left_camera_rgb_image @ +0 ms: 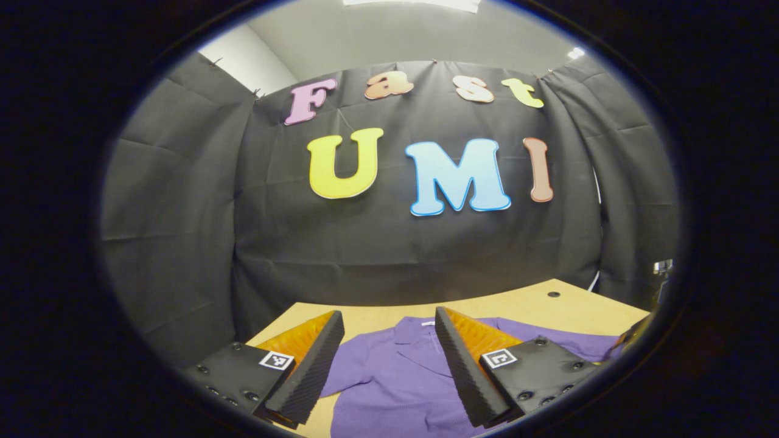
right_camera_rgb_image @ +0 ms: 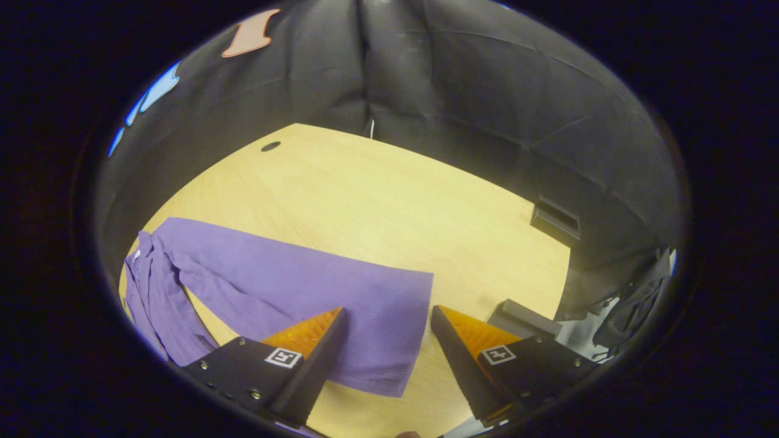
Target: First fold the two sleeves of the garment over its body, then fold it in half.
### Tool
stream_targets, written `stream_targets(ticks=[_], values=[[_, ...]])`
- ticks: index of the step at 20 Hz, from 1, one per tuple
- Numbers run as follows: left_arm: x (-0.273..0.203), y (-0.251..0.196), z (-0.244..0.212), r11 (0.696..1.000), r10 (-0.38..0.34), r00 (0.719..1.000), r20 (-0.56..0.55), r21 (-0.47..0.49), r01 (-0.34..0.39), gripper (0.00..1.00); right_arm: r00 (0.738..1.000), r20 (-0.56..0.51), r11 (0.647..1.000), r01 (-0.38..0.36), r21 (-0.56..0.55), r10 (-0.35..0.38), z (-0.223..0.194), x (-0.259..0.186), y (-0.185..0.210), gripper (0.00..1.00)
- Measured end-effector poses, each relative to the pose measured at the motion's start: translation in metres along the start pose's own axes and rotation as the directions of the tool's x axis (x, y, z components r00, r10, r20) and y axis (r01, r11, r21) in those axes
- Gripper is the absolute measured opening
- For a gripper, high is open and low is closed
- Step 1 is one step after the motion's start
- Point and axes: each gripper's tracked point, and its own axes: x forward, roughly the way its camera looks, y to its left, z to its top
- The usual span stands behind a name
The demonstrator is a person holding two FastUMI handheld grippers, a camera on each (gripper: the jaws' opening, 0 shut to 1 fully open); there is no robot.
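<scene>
With the purple polo shirt point(left_camera_rgb_image: 395, 377) flat on the wooden table point(right_camera_rgb_image: 377, 201) and both claws spread, the right gripper point(right_camera_rgb_image: 384, 340) should pinch the outstretched sleeve point(right_camera_rgb_image: 316, 286) near its cuff while the left gripper point(left_camera_rgb_image: 389, 359) hovers above the collar.

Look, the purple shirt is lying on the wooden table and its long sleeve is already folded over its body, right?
Not quite. The purple shirt does lie on the wooden table, but the right gripper view shows its long sleeve stretched straight out across the table, not folded over its body.
</scene>
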Motion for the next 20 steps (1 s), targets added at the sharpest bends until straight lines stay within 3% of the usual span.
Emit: stream_targets(ticks=[4,8,9,11,13,15,16,18,20], values=[[-0.001,-0.004,-0.002,1.0,-0.002,1.0,0.0,0.002,0.002,0.94,1.0,-0.024,0.999,-0.02,-0.035,0.019,-0.011,0.005,0.004,0.96],[-0.004,-0.006,-0.002,1.0,-0.007,1.0,0.009,0.007,0.007,0.94,0.999,-0.031,0.998,-0.044,-0.038,0.043,-0.01,0.001,0.007,0.88],[-0.005,-0.006,-0.001,1.0,-0.007,1.0,0.01,0.005,0.007,0.94,0.999,-0.032,0.998,-0.045,-0.035,0.043,-0.007,0.001,0.009,0.64],[-0.006,-0.002,0.0,1.0,-0.002,1.0,0.011,0.0,0.002,0.94,0.997,-0.034,0.997,-0.067,-0.045,0.066,-0.007,0.001,0.009,0.63],[-0.008,0.0,-0.001,1.0,0.001,1.0,0.013,-0.004,-0.001,0.94,0.997,-0.042,0.998,-0.065,-0.007,0.065,-0.007,0.002,0.015,0.25],[-0.01,0.004,-0.001,1.0,0.008,1.0,0.016,-0.006,-0.008,0.94,0.996,-0.043,0.997,-0.081,-0.002,0.081,-0.008,0.0,0.016,0.25],[-0.011,0.005,0.0,1.0,0.009,1.0,0.017,-0.009,-0.008,0.94,0.995,-0.04,0.996,-0.09,0.003,0.09,-0.005,-0.001,0.017,0.07],[-0.012,0.007,0.0,1.0,0.012,1.0,0.019,-0.01,-0.012,0.94,0.992,-0.037,0.992,-0.123,-0.004,0.123,-0.006,0.0,0.018,0.09],[-0.013,0.009,-0.001,1.0,0.013,1.0,0.019,-0.015,-0.012,0.94,0.98,-0.021,0.98,-0.198,-0.006,0.198,-0.002,0.0,0.028,0.04]])
